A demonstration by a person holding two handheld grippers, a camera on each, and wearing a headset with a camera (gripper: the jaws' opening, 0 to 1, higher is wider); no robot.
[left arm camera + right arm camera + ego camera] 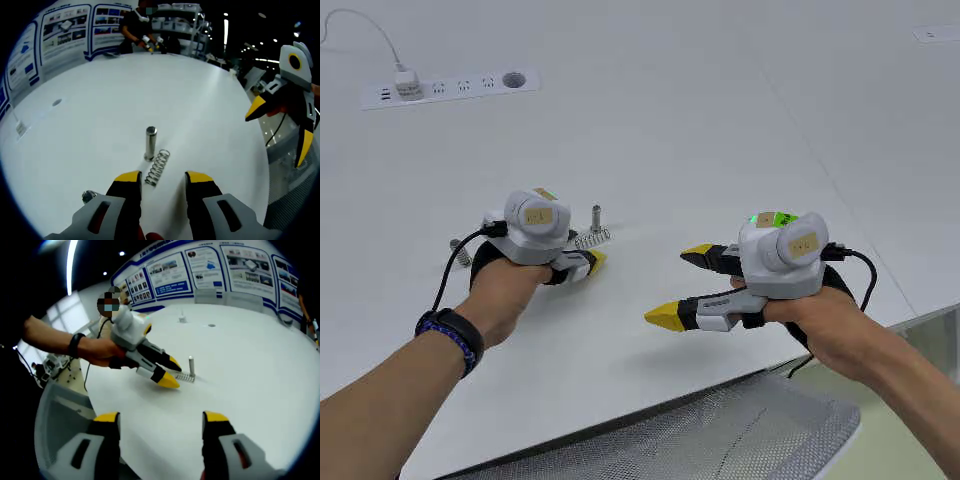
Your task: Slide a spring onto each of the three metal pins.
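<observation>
One spring lies flat on the white table, just ahead of the left gripper, between its spread, empty jaws. Its long axis runs toward 1 o'clock. Just beyond, at 12 o'clock, a metal pin stands upright. The right gripper, jaws also spread, hangs well apart at 3 o'clock, so the left is nearer.

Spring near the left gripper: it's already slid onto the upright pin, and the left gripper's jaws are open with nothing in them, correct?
Not quite. The spring is not on the pin: it lies on its side on the table beside the pin's base, as the left gripper view shows. The left gripper is indeed open with nothing in it.
</observation>
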